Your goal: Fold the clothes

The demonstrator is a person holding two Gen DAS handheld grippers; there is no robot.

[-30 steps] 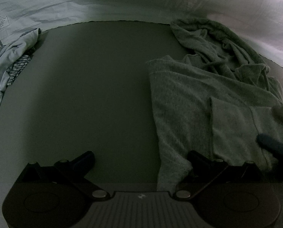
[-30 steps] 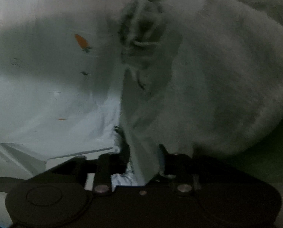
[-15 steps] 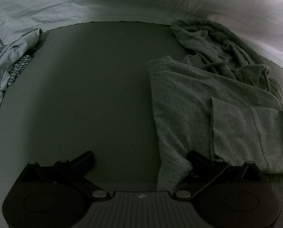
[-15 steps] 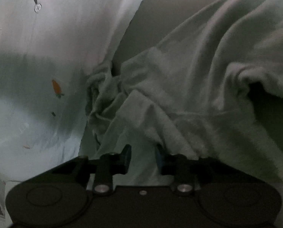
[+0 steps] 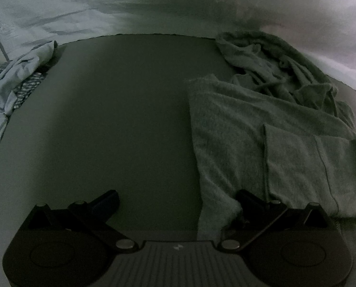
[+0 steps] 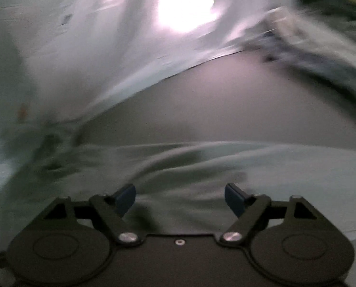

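Note:
A grey-green fleecy garment (image 5: 261, 131) lies on the dark mat (image 5: 120, 119), partly flat at the right with a folded-over panel and a crumpled part at the back. My left gripper (image 5: 175, 201) is open and low over the mat; its right finger rests at the garment's near left edge. In the right wrist view the same garment (image 6: 225, 167) lies blurred just ahead of my right gripper (image 6: 180, 198), which is open and holds nothing.
A pale blue crumpled cloth pile (image 5: 13, 88) lies at the mat's left edge. A white sheet with carrot prints (image 5: 154, 7) surrounds the mat. In the right wrist view, another blurred clothes pile (image 6: 321, 55) sits at the far right.
My right gripper let go of the garment, opened wide and swung away to face across the mat. The garment's right part settled flat. The left gripper has not moved.

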